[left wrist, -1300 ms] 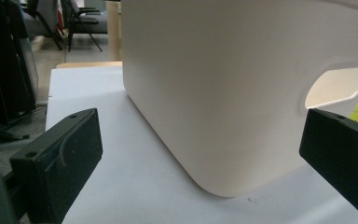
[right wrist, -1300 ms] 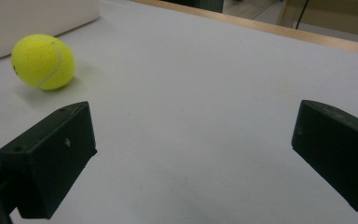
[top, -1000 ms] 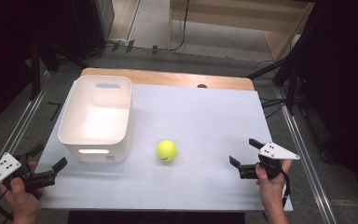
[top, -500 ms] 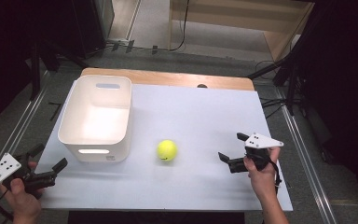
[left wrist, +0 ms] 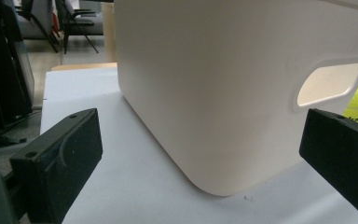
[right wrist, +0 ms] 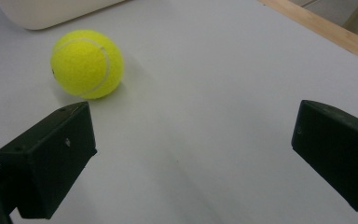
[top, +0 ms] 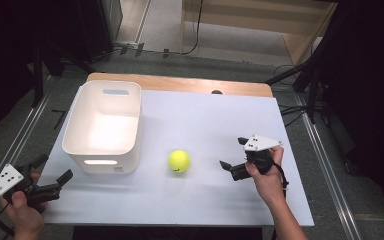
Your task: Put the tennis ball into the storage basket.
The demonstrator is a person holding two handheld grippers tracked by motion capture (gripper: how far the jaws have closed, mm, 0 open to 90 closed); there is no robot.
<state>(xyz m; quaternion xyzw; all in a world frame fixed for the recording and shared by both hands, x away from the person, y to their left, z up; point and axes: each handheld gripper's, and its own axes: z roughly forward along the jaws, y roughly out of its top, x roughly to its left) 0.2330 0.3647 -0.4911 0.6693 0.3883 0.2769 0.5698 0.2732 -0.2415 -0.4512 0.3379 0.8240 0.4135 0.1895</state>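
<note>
A: Where do we stand with the ball (top: 179, 161)?

B: It lies on the white tabletop (top: 205, 120), just right of the white bin (top: 103, 125) near its front corner, touching nothing. Our right claw (top: 232, 159) is to its right, close but apart, with the jaws spread wide and empty.

A: Why do we hold it low and pointed left?

B: So the gap faces the ball. In the right gripper view the ball (right wrist: 87, 63) sits beyond the left jaw, off centre, so we judge that we need to swing a little towards it before closing.

A: And our left claw (top: 52, 172)?

B: Also spread, holding nothing, waiting at the near left corner. It faces the bin's handle side (left wrist: 242, 93), perhaps to steady it.
</note>
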